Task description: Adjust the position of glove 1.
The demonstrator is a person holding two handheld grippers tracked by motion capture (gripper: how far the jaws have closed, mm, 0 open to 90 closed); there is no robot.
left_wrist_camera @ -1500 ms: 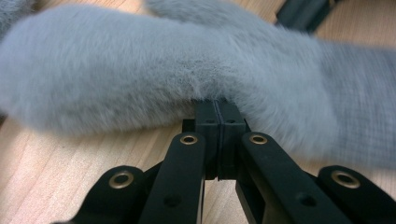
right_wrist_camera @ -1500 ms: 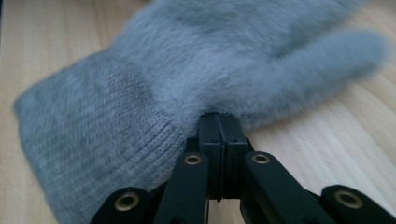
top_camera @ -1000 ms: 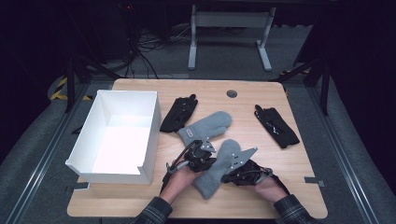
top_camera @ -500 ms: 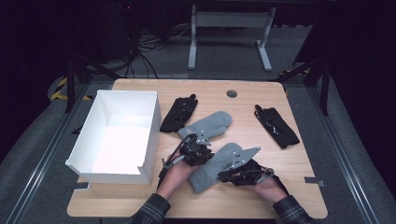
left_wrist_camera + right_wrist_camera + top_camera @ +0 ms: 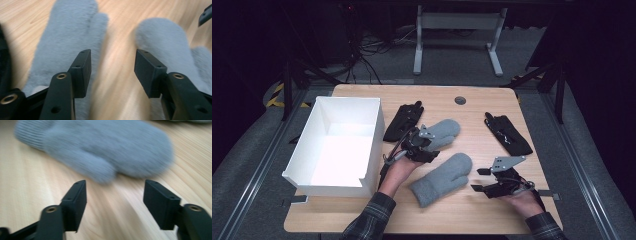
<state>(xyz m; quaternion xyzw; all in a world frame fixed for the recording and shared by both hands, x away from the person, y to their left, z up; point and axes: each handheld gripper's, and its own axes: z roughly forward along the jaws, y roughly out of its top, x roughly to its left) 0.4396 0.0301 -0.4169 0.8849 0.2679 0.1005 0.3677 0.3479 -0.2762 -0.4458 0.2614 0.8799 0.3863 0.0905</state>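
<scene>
Pale wooden bench (image 5: 362, 225) carries two fluffy grey mittens. Nearer grey mitten (image 5: 443, 179) lies flat near the middle; farther grey mitten (image 5: 443, 132) sits just beyond. Left claw (image 5: 418, 146) hovers over the farther mitten's cuff, jaws spread, gripping nothing. Right claw (image 5: 479, 180) rests right of the nearer mitten, jaws released, apart from it. White open box (image 5: 377, 125) stands left.

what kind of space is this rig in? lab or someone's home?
Most likely a lab or recording studio, not a home: a lone wooden table on grey carpet, dark surroundings, loose cables on the floor behind, and hazard-striped tape at the left.
</scene>
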